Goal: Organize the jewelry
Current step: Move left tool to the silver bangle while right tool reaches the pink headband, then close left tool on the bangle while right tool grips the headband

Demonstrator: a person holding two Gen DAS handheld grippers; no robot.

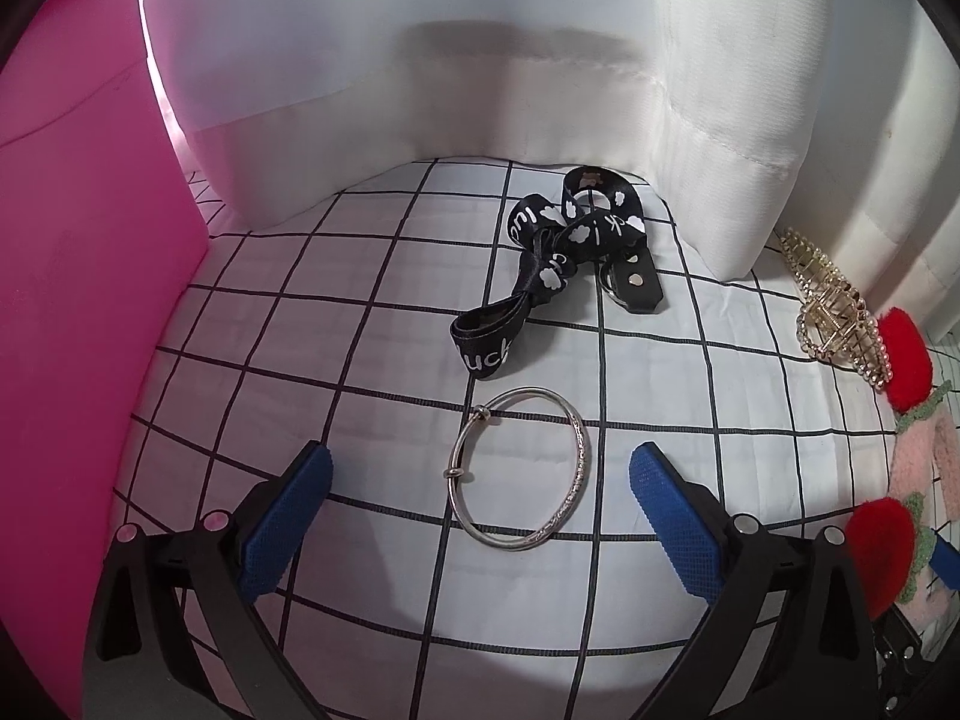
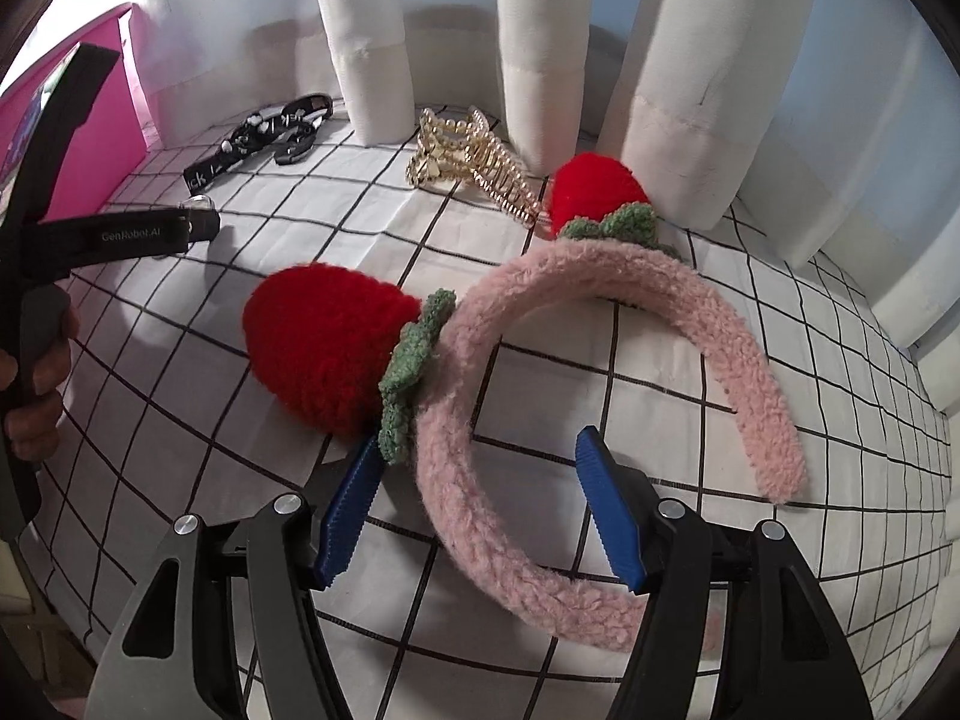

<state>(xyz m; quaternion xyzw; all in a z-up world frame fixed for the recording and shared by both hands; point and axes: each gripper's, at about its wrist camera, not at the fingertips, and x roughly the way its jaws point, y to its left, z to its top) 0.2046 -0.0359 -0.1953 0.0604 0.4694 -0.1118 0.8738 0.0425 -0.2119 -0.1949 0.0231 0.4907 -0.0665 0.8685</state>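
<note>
A silver bangle (image 1: 521, 468) lies flat on the grid cloth between the open fingers of my left gripper (image 1: 480, 471), untouched. A black strap with white clouds (image 1: 564, 252) lies beyond it. A gold pearl hair claw (image 1: 834, 315) sits at the right; it also shows in the right wrist view (image 2: 474, 162). A pink fuzzy headband (image 2: 600, 396) with two red strawberries (image 2: 324, 348) lies on the cloth. My right gripper (image 2: 477, 474) is open, its fingers on either side of the band, not closed on it. The left gripper's body (image 2: 120, 234) shows at the left.
A pink box (image 1: 84, 276) stands at the left. White curtain folds (image 1: 540, 78) hang along the back edge of the grid-patterned cloth (image 1: 270, 360). The strap also shows far left in the right wrist view (image 2: 264, 132).
</note>
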